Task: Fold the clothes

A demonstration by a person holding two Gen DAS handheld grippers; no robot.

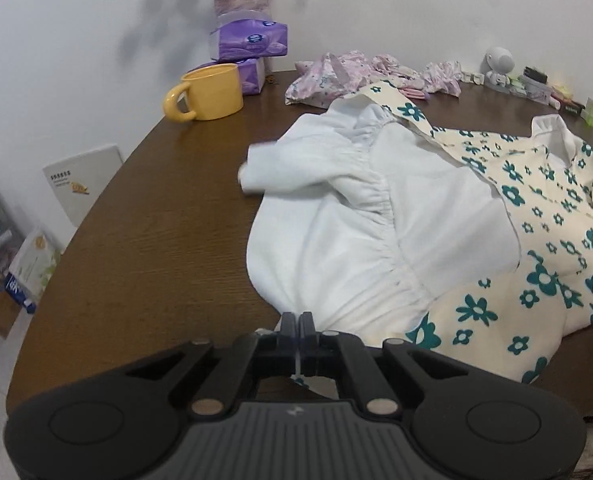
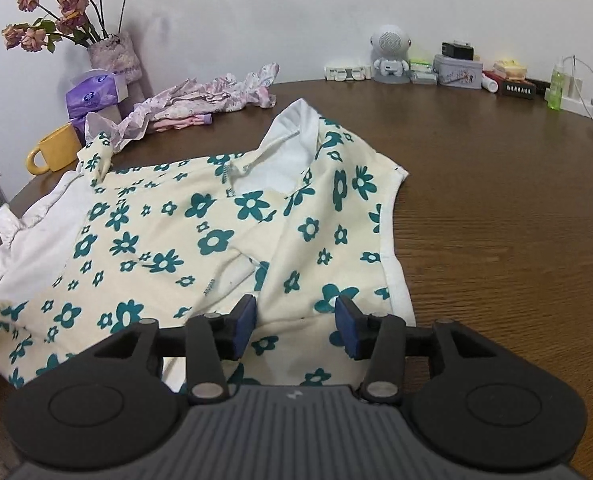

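Cream floral dress (image 2: 200, 240) lies collar toward wall; left claw (image 1: 298, 322) pinches hem, right claw (image 2: 294, 326) spread.

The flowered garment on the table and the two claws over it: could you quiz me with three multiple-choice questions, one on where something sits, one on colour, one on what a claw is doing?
1. Where is the yellow mug?
A. beside the purple tissue packs
B. on the garment
C. on the floor

2. The flowers printed on the cream garment are:
A. red
B. teal
C. black

3. The left gripper is:
A. wide open
B. out of view
C. shut on white fabric

Answers: 1 A, mug stands next to the packs; 2 B, teal print; 3 C, fingers closed on cloth, while the right gripper is open.
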